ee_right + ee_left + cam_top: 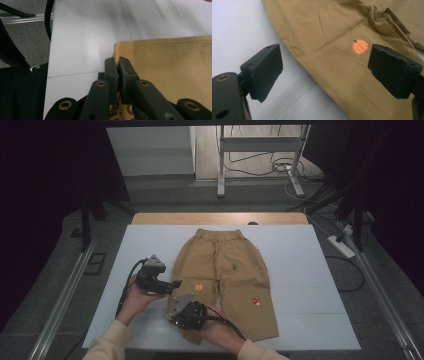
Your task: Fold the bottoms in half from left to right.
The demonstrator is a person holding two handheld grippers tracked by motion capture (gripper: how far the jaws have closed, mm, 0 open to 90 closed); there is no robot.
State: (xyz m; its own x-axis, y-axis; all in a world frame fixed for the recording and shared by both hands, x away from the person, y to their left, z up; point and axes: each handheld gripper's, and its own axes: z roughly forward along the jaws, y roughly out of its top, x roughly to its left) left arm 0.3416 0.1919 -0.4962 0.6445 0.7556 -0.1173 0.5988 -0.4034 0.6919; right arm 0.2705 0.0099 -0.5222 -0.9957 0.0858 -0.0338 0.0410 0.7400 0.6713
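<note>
One pair of tan trousers (222, 275) lies flat on our white worktop (300, 270), unfolded: our left gripper (324, 70) hovers with fingers released beside the leg, our right gripper (117, 65) has fingers clenched on the hem corner.

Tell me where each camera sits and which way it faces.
High view: above the table, facing forward and down on the tan trousers; forearms show.
Left gripper view: on the left hand-held gripper, jaws open over the pumpkin patch.
Right gripper view: on the right hand-held gripper, shut on the trouser hem.
Shared: the trousers and white table.
</note>
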